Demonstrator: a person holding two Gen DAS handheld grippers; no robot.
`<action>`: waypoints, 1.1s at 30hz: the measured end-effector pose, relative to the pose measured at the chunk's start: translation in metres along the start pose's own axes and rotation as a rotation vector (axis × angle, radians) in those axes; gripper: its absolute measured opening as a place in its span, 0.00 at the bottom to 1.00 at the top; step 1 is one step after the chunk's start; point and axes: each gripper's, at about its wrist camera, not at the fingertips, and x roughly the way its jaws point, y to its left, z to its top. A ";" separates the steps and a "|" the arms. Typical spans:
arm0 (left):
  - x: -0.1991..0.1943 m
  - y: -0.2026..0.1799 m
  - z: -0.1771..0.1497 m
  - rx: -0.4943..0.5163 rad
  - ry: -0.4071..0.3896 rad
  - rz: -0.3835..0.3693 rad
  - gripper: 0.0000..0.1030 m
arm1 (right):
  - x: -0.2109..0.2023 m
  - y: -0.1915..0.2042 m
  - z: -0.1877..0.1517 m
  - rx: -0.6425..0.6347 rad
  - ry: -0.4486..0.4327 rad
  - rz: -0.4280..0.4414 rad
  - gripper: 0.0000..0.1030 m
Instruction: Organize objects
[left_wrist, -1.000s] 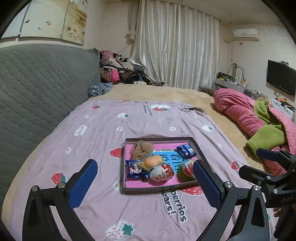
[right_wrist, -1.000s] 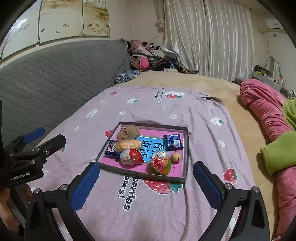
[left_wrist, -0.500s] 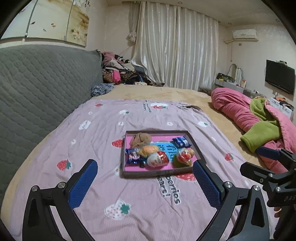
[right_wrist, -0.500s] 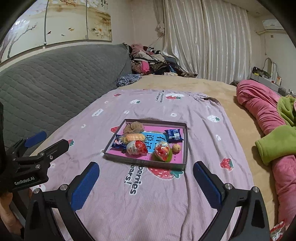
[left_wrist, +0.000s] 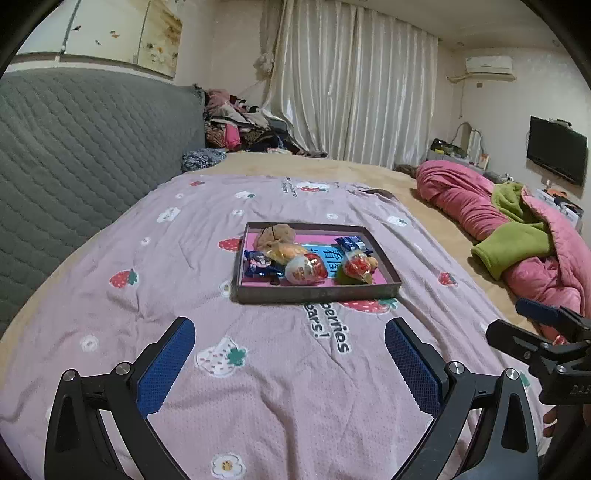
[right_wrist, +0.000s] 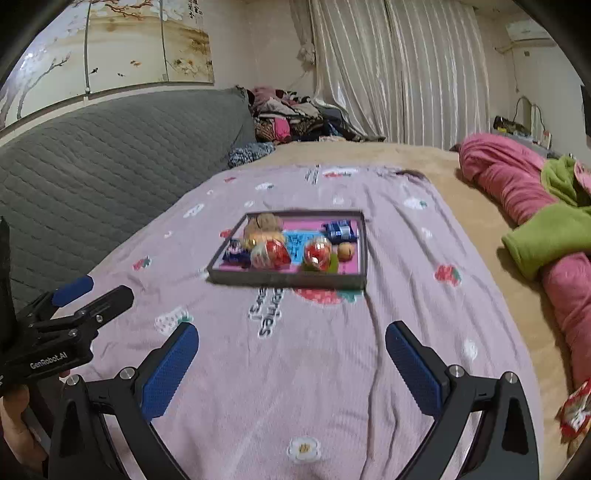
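A shallow grey tray with a pink floor lies on the lilac strawberry sheet. It holds several wrapped snacks: a red and white egg-shaped pack, a red pack on green, a blue packet, a dark blue wrapper and a brown bun. My left gripper and my right gripper are both open, empty, well short of the tray.
A grey quilted headboard runs along the left. Pink and green bedding is piled on the right. A red snack wrapper lies at the sheet's right edge. Clothes heap near the curtains.
Both grippers have drawn back from the tray, which now looks smaller and farther off. More bare sheet shows in front of them. Both stay open.
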 end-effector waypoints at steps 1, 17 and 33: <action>-0.002 0.000 -0.005 -0.008 -0.005 -0.005 1.00 | 0.000 -0.001 -0.004 0.003 0.001 -0.003 0.99; 0.014 -0.017 -0.049 0.063 0.003 0.059 1.00 | 0.022 -0.015 -0.052 0.028 0.047 -0.010 0.99; 0.042 -0.009 -0.069 0.025 0.045 0.068 1.00 | 0.037 -0.012 -0.066 0.013 0.070 -0.008 0.99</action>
